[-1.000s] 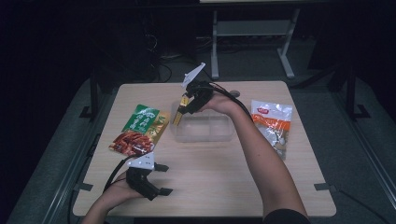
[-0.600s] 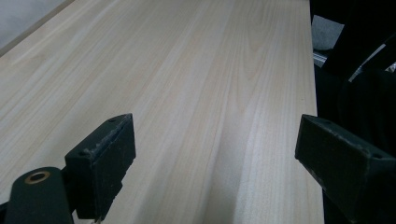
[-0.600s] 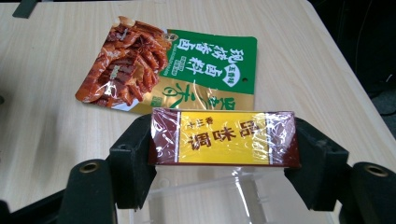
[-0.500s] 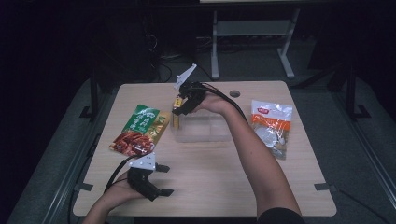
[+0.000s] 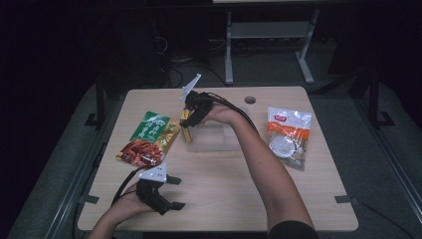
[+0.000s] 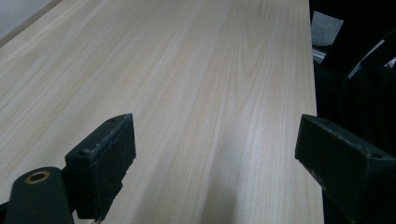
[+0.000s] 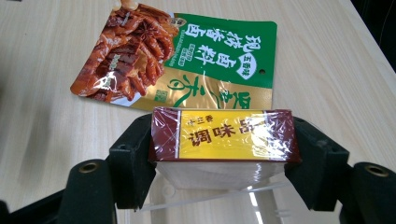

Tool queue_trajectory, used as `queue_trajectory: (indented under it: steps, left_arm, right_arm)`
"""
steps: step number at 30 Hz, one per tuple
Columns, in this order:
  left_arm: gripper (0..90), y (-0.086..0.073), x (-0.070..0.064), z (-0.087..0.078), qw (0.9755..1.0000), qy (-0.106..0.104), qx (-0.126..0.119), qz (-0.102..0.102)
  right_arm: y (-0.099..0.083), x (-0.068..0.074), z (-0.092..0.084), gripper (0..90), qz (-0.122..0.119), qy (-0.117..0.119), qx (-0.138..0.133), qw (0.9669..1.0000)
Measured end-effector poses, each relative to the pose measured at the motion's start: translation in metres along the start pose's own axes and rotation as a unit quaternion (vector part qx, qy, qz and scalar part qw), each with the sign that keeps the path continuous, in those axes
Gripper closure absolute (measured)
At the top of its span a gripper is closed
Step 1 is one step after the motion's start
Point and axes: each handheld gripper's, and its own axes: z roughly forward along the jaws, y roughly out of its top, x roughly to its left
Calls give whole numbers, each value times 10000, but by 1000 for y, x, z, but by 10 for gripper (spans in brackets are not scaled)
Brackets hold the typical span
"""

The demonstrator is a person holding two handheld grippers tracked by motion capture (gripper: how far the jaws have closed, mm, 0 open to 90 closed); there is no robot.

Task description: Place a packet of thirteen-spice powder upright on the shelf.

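My right gripper (image 5: 187, 124) is shut on a small box (image 5: 185, 128) with a yellow and maroon label. It holds the box tilted over the left end of a clear plastic container (image 5: 215, 140) at mid table. In the right gripper view both black pads press the sides of the box (image 7: 224, 133), with the container's rim (image 7: 210, 196) just beneath. A green and red snack pouch (image 5: 149, 139) (image 7: 187, 60) lies flat to the left of the container. My left gripper (image 5: 178, 192) rests on the table at the front left, open, with bare wood between its jaws (image 6: 215, 154).
An orange and white pouch (image 5: 287, 135) lies at the right of the wooden table (image 5: 234, 189). A round cable hole (image 5: 250, 99) sits near the far edge. A metal stand (image 5: 268, 35) is on the floor behind the table.
My right hand has moved the box a little left and down, toward the container's left end. The left gripper has stayed put.
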Motion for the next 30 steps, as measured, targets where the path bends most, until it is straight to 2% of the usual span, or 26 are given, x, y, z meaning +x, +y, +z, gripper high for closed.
queue_trajectory:
  steps: [7,9,12,14,15,17,21,23,30]
  left_arm:
    - [119,1,0,0,10000,0,27,-40]
    - [119,1,0,0,10000,21,25,-47]
    - [118,0,1,0,10000,80,35,-26]
    - [118,0,1,0,9999,100,6,-93]
    - [116,0,3,-1,9998,125,-3,-145]
    - [116,0,4,-2,9998,156,16,-117]
    - [114,-2,6,-5,9995,264,10,-158]
    - [115,-3,7,-7,9993,334,-14,-172]
    - [118,-4,9,-7,9987,455,-2,-215]
  right_arm:
    - [-3,-1,6,303,20,55,96,9999]
    - [-5,0,8,285,97,101,111,9998]
    - [-5,-1,5,245,209,69,-35,9998]
    - [-5,0,2,231,233,47,-62,9997]
    - [-5,0,-3,206,204,-24,-113,9997]
    - [-6,1,-6,198,215,-38,-134,9997]
    - [-11,3,-21,178,273,-174,-338,9989]
    - [-17,6,-32,167,403,-282,-475,9977]
    - [-32,22,-53,146,444,-534,-628,9956]
